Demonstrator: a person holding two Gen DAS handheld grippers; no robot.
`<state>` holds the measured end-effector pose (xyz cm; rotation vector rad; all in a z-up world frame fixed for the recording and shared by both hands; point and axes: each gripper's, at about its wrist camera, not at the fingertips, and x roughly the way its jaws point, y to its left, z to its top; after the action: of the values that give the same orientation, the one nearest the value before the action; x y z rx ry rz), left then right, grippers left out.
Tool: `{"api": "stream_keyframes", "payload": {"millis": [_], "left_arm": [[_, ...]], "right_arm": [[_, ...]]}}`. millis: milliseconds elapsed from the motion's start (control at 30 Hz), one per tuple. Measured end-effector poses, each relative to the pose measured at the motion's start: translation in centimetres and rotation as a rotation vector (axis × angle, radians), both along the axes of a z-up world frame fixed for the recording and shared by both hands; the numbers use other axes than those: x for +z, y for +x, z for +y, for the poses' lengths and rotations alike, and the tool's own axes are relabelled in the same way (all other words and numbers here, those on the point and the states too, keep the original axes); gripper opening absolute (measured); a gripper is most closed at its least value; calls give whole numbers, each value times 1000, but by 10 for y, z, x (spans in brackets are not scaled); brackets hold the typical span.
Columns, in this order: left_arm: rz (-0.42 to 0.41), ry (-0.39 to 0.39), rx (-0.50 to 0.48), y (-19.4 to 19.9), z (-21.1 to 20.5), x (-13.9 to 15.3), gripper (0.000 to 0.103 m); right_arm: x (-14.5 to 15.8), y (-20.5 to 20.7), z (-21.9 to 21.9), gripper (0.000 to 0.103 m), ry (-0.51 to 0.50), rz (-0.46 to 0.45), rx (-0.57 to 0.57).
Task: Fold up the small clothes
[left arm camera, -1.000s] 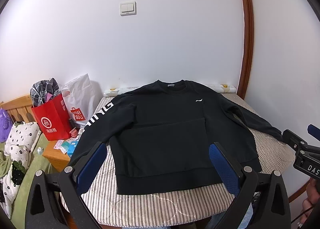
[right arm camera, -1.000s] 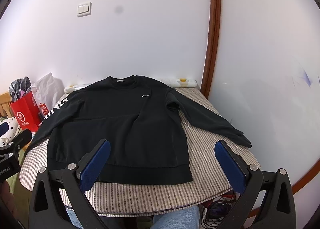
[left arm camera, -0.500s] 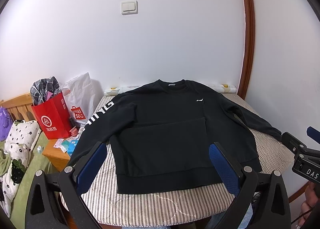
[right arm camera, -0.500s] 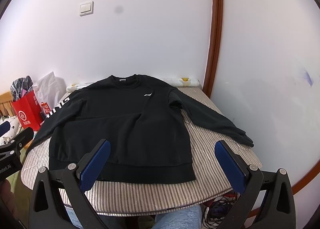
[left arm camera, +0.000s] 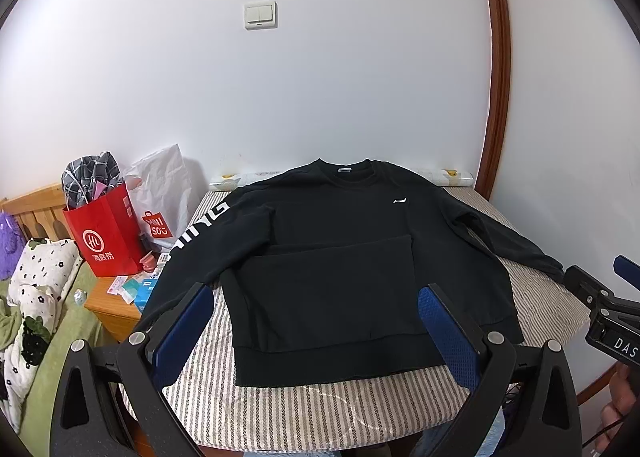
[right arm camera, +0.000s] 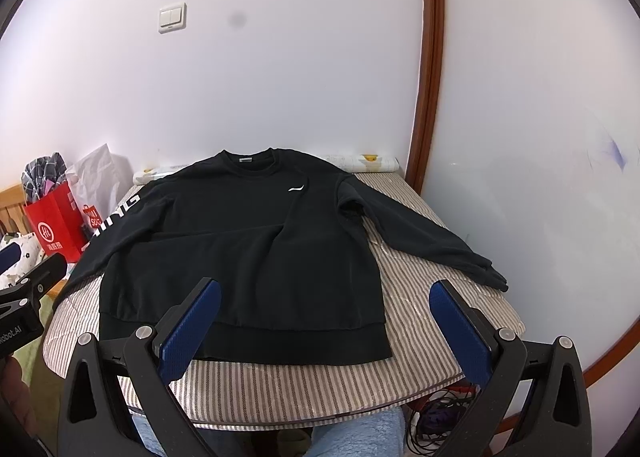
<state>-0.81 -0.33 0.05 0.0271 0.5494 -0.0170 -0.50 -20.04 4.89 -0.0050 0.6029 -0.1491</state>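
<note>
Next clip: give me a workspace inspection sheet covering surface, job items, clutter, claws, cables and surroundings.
Surface: striped table cover, bare strip along the near edge.
Job's things: black sweatshirt laid flat, front up, both sleeves spread outward; the lettered sleeve hangs over the table edge.
Clutter: paper roll behind the collar.
Claws: left claw and right claw both open, held above the hem, touching nothing.
Cables: tangle on the floor under the table.
Surroundings: red bag, white shopping bag, wall switch, wooden nightstand.
</note>
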Motion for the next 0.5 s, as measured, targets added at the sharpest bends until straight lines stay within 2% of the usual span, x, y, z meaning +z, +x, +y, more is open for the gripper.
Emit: {"api": "stream_keyframes", "payload": {"millis": [500], "left_arm": [[-6,-12,0,0,8,-2,103]], "right_arm": [[3,3,0,103,4,-1,-5]]}}
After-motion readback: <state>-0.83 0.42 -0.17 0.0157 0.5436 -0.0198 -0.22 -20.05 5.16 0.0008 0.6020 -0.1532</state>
